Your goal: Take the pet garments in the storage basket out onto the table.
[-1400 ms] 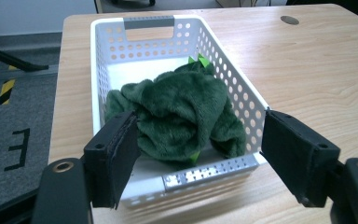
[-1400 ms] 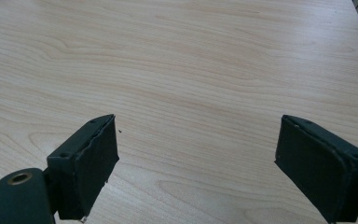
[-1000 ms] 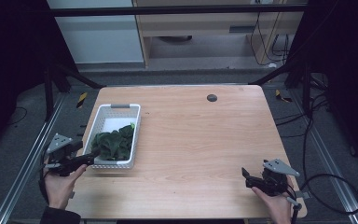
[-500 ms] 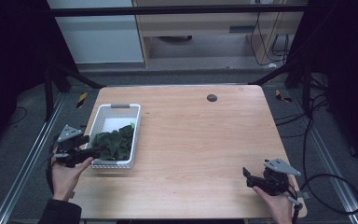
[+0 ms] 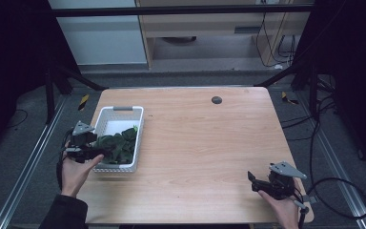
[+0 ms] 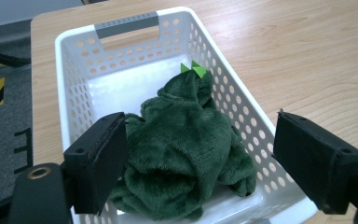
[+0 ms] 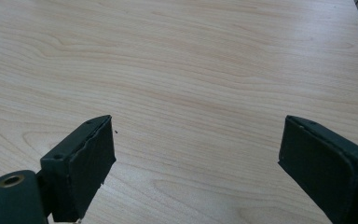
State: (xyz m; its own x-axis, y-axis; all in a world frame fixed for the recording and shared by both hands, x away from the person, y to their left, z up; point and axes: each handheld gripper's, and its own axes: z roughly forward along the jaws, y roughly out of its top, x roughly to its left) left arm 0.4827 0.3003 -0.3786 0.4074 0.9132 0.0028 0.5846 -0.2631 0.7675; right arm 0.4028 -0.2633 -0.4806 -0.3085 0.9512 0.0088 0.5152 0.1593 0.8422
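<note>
A white perforated basket [image 5: 124, 109] stands on the left part of the wooden table [image 5: 209, 143]. A dark green plush cloth [image 5: 119, 145] lies crumpled in its near half. My left gripper [image 5: 95, 153] sits at the basket's near-left rim, pointing into it. In the left gripper view the basket [image 6: 126, 25] and the cloth [image 6: 182, 154] lie ahead of the left gripper [image 6: 200, 135]. Its jaws have just been opening and stand wide, with the cloth between them but not pressed. My right gripper [image 5: 251, 179] rests open at the near-right of the table, and the right gripper [image 7: 196, 135] has bare wood between its jaws.
A small black round mark [image 5: 216, 99] is near the table's far edge. Dark frame bars [image 5: 181, 9] cross behind the table and run down both sides. Cables [image 5: 333, 191] trail on the floor at the right.
My left hand has moved away from the person along the basket's left side, and its jaws point further into the basket. The right gripper has stayed put.
</note>
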